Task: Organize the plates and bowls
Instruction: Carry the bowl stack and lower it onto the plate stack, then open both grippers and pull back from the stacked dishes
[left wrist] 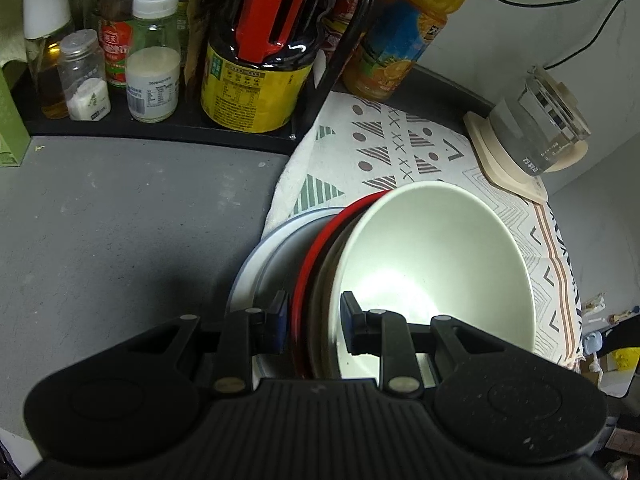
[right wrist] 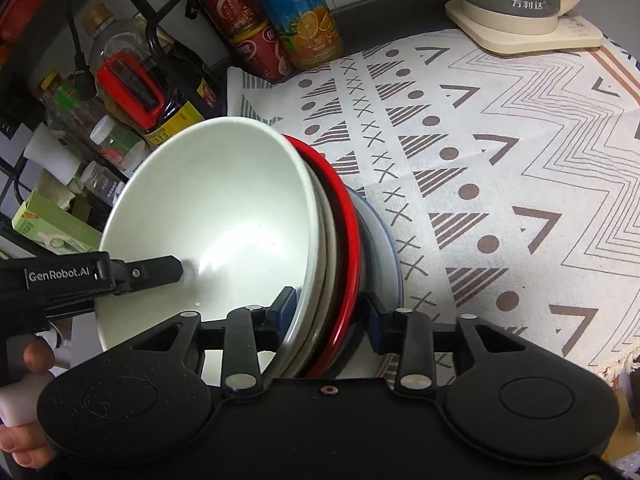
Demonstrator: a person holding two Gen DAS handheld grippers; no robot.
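A: From the left wrist, what's the setting?

B: A grey kitchen surface (left wrist: 120, 220) backed by a black shelf of bottles and jars, with a white cloth printed with grey triangles and crosses (left wrist: 384, 148) spread beside it. A clear glass kettle on a cream base (left wrist: 536, 132) sits at the cloth's far corner.

A: And the dishes?

B: A tilted stack rests on the near edge of the cloth: a deep white bowl (left wrist: 436, 264) in front, a brownish dish behind it, then a red-rimmed plate (left wrist: 316, 256) and a grey plate with a white rim (left wrist: 256, 268).

A: The left gripper?

B: The left gripper (left wrist: 314, 326) straddles the stack's near edge, one finger outside the red-rimmed plate, the other inside the white bowl. The fingers are narrow around those rims; whether the pads press on them I can't tell.

A: Now the right wrist view.

B: The same cloth (right wrist: 480, 160) fills the right side, the kettle (right wrist: 524, 4) at its far edge, and an orange juice bottle (right wrist: 300, 16) with red cans stands behind the stack. The white bowl (right wrist: 224, 208) leans left, the red-rimmed plate (right wrist: 344, 224) and grey plate (right wrist: 384, 248) behind it.

A: The right gripper?

B: The right gripper (right wrist: 332, 312) brackets the bowl's and the red plate's near rims, fingers narrow; contact is unclear. A hand (right wrist: 24, 364) holds the left gripper, whose fingertip (right wrist: 168, 270) reaches into the bowl.
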